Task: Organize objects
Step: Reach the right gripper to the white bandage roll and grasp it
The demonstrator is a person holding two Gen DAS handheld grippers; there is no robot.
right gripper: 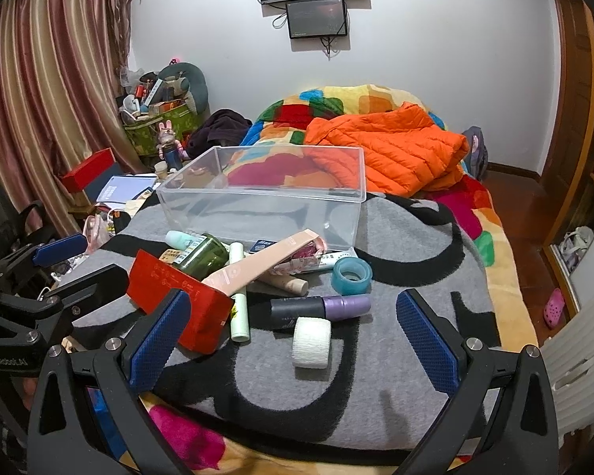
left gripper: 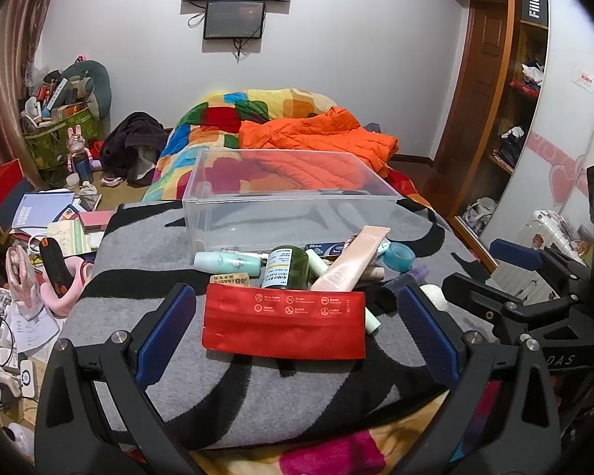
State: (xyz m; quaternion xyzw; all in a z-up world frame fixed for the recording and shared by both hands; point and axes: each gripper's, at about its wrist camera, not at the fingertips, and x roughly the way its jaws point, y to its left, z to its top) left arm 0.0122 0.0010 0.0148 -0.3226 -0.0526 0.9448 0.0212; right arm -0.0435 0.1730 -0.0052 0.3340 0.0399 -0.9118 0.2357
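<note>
**Both grippers poised, bin waiting empty**

Right at the front, the left gripper point(left gripper: 297, 336) has its blue pads spread wide on either side of the red pouch point(left gripper: 284, 324), gripping nothing. That pouch lies flat at the near edge of the pile, so it reads as the easiest first pick: nothing rests on most of it, though its far edge tucks under the heap. Alongside, the right gripper point(right gripper: 293, 340) is just as wide and just as empty, lined up on the white roll point(right gripper: 311, 342), which sits on its own on the grey blanket point(right gripper: 396, 237) with free cloth around it.

A step further in, the jumble. The purple-capped tube point(right gripper: 320, 308) lies on its side just behind the white roll. The long pink tube point(right gripper: 257, 267) leans across the green bottle point(right gripper: 204, 255) and the pale green stick point(right gripper: 239, 308), so lifting those early would likely shift the stack. The teal tape roll point(right gripper: 351, 275) stands a little apart on the right. Under the heap there is a blue-labelled box, I think, but it is mostly hidden.

Beyond the pile sits the clear bin point(right gripper: 257, 194), open-topped, apparently holding nothing, its near wall just beside the clutter. Placed that close, each carry should be short. Behind it, the orange jacket point(right gripper: 392, 150) is bunched on the patchwork quilt.
</note>
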